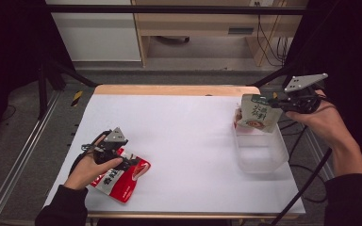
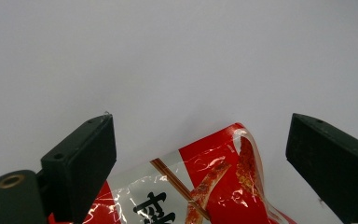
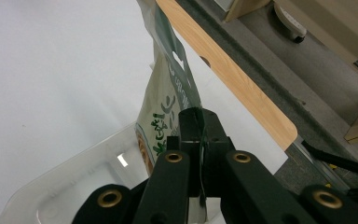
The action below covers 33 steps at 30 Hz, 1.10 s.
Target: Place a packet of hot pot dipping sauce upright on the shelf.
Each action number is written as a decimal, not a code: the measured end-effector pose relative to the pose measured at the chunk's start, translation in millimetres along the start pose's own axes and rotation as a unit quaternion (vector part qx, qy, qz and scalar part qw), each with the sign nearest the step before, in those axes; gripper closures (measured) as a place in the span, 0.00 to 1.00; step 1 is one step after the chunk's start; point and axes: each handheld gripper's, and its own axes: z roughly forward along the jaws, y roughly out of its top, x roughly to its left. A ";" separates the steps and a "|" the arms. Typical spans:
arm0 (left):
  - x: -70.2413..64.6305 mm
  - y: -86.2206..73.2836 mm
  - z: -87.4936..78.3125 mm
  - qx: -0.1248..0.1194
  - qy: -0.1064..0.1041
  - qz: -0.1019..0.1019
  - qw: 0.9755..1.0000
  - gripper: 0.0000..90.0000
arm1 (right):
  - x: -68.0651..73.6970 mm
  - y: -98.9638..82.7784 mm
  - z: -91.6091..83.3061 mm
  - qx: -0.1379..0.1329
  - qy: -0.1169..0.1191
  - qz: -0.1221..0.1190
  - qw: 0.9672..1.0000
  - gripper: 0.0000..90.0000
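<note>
Pinching green-lettered pouch [image 1: 258, 112] over clear bin [image 1: 260, 153].

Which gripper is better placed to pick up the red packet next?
Left. The left gripper sits open right over the red packet, jaws either side of its top edge. The right gripper is across the table, shut on the green packet above the clear bin.

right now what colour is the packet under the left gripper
Red and white with black lettering, the snack packet shows best in the left gripper view.
</note>
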 end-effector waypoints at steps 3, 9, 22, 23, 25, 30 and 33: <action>-0.4 -0.4 0.4 -0.002 -0.002 -0.003 1.000 0.10 | 0.1 -1.7 0.4 -0.003 0.002 0.001 1.000 1.00; 1.1 -1.1 -0.3 0.000 -0.001 -0.005 1.000 0.10 | 3.4 -2.5 4.7 0.006 0.006 -0.003 1.000 1.00; 2.3 1.1 -3.7 -0.003 -0.001 -0.003 1.000 0.10 | 6.7 -4.6 19.3 0.020 0.020 -0.003 1.000 1.00; 2.3 0.9 -3.6 -0.002 -0.001 -0.002 1.000 0.10 | 6.8 -4.5 20.4 0.020 0.019 0.001 1.000 1.00; 2.0 0.5 -3.6 -0.002 -0.001 -0.003 1.000 0.10 | 7.0 -4.4 22.1 0.021 0.019 0.001 1.000 1.00; 2.3 0.9 -4.0 -0.002 -0.001 -0.003 1.000 0.10 | 8.9 -4.4 26.9 0.022 0.021 0.002 1.000 1.00; 1.7 0.3 -3.9 0.001 -0.002 -0.002 1.000 0.10 | 10.9 -7.4 31.4 0.018 0.024 0.006 1.000 1.00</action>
